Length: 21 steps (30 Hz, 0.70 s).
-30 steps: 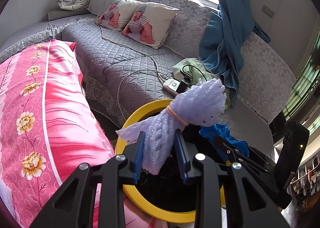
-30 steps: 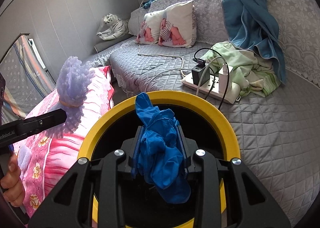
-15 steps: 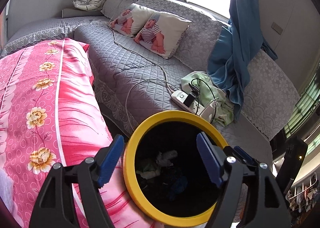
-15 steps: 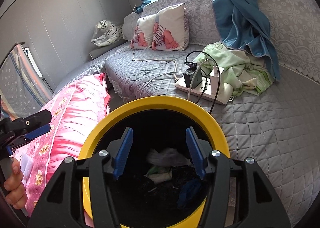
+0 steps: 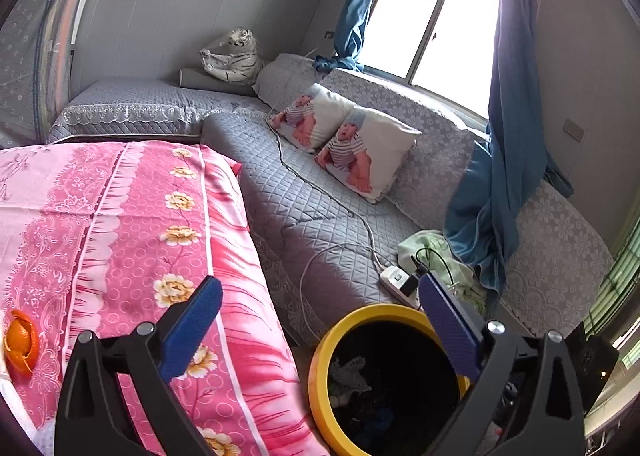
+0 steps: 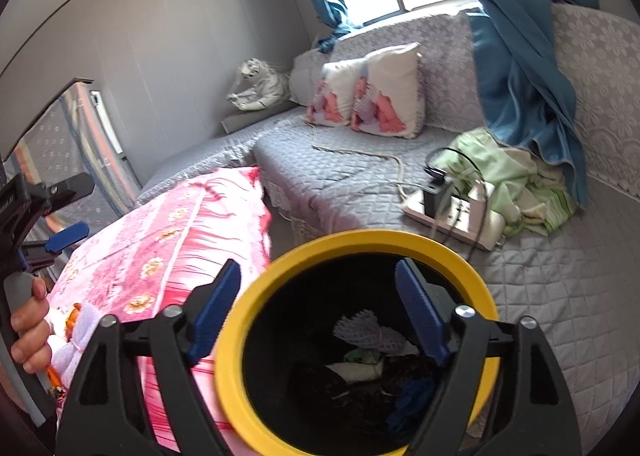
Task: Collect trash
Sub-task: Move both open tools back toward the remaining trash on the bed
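Below right hand-held gripper [image 6: 318, 314], foam netting [image 6: 366, 332], apparently binned

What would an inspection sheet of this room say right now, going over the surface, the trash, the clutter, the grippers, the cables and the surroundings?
Surface: pink floral cover, beside a grey quilted sofa.
Job's things: yellow-rimmed bin holds white foam netting and a blue scrap; orange peel lies on the cover.
Clutter: green cloth on the sofa.
Grippers: left gripper and right gripper open, empty, jaws just been opening.
Cables: power strip with plugs, cords trailing.
Surroundings: window, blue curtains, two pillows, toy tiger.
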{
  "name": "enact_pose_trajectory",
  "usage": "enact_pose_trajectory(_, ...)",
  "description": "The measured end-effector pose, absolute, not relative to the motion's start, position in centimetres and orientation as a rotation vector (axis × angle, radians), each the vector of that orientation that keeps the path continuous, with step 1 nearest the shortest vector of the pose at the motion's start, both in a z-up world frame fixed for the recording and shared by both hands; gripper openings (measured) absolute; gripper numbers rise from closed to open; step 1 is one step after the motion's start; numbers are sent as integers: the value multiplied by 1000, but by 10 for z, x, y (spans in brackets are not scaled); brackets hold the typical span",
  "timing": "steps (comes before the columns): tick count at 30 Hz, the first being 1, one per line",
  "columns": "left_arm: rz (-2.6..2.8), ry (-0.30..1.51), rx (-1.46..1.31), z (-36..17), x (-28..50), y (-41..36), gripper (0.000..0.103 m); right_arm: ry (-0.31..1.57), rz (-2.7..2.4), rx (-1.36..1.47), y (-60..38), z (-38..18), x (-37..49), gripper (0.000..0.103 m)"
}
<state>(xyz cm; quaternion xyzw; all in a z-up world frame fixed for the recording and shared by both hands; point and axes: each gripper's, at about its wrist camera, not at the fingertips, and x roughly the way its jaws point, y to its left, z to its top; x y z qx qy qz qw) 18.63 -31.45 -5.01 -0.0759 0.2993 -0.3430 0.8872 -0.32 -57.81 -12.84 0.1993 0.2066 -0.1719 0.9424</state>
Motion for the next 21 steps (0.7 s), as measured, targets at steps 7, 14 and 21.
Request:
enact_pose_trajectory(7, -619, 500, -194, -9, 190, -248, 95, 340, -239, 318, -529, -99, 11, 93)
enact_pose_trajectory(14, -505, 438, -253, 22, 199, -163, 95, 307, -141, 261, -479, -76, 34, 95)
enact_pose_trajectory(21, -346, 372, -219, 31, 190, -74, 95, 288, -13, 181, -418, -63, 56, 95)
